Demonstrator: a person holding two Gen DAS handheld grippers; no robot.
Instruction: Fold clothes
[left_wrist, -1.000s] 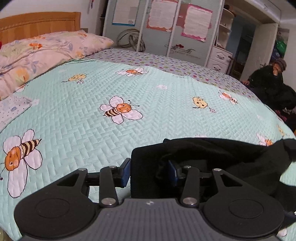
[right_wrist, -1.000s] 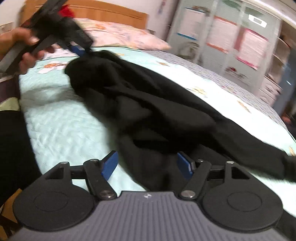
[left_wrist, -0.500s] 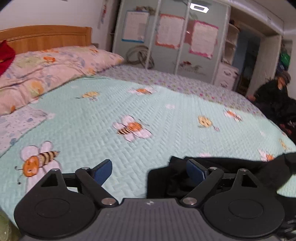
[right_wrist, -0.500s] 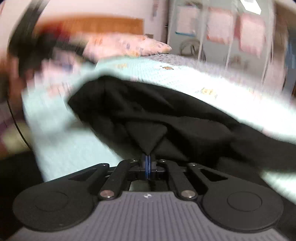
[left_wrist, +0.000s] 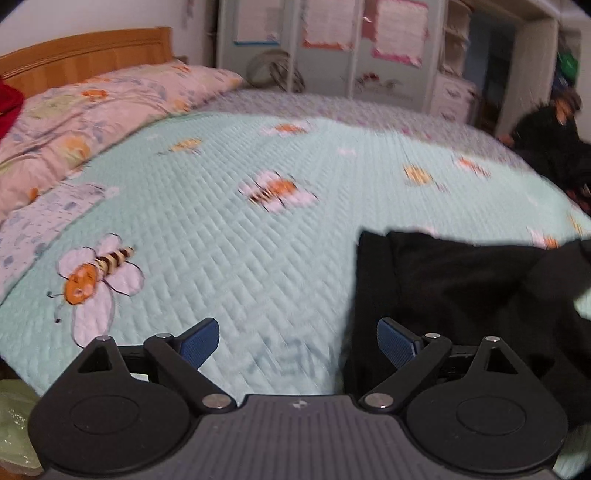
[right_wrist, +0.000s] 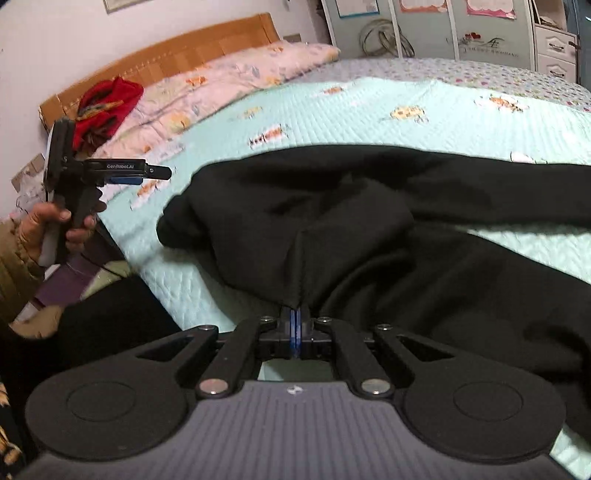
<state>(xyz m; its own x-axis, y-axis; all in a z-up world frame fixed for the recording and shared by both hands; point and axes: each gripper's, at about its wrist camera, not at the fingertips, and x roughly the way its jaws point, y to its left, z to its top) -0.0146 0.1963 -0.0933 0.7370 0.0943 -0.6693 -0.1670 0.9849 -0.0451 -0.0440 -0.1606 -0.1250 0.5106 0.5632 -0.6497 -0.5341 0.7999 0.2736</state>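
A black garment (right_wrist: 388, 221) lies crumpled on the mint bee-print quilt (right_wrist: 369, 107) near the bed's front edge. My right gripper (right_wrist: 295, 328) is shut on a pinched fold of it and the cloth rises in a ridge from the jaws. My left gripper (left_wrist: 297, 341) is open and empty, just left of the garment's edge (left_wrist: 443, 288), with its right finger against the black cloth. In the right wrist view the left gripper (right_wrist: 147, 173) is held off the bed's left side, apart from the garment.
A floral duvet (left_wrist: 85, 110) and wooden headboard (right_wrist: 166, 62) lie at the bed's head, with red cloth (right_wrist: 107, 103) on it. A wardrobe (left_wrist: 332, 44) stands behind. Dark clothes (left_wrist: 554, 147) pile at the far right. A green bag (left_wrist: 14, 424) sits below left.
My left gripper let go of the garment, opened and drew back left. My right gripper closed on a fold of the garment and holds it.
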